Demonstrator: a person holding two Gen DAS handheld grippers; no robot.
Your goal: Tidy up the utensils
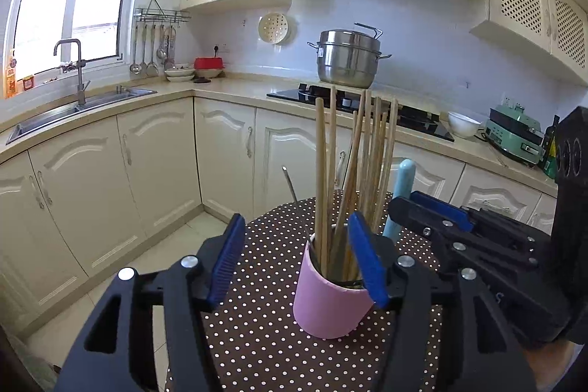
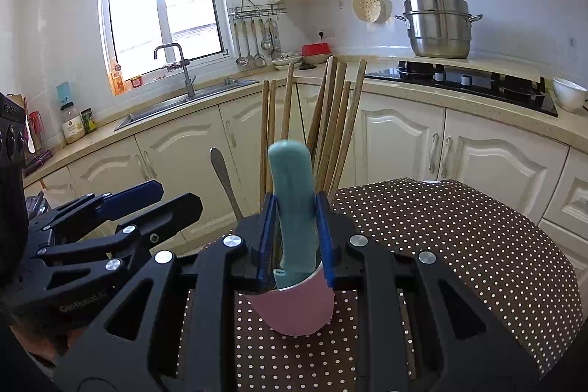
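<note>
I hold the right gripper (image 2: 294, 237) clenched on a teal-handled utensil (image 2: 292, 193), handle upward, so that its working end, hidden from me, enters the pink cup (image 2: 294, 315) directly below the pads. The cup stands on the polka-dot bench (image 2: 459, 237) and already contains a bundle of wooden chopsticks (image 1: 352, 164), which rise beyond the teal handle and lean against the far rim; a metal utensil handle (image 2: 224, 179) leans out to the left of the right gripper. I judge the grip sits low on the handle so the tool can be guided straight down past the chopsticks without tipping the cup. The left gripper (image 1: 297, 263) stands released, its jaws spread; its right pad (image 1: 367, 263) lies in front of the cup's rim, and I cannot tell whether it touches, while the left pad is well clear of the cup. I judge this position serves to steady the cup if needed. The remaining step, as I read it, is to lower the teal utensil fully and let go.
</note>
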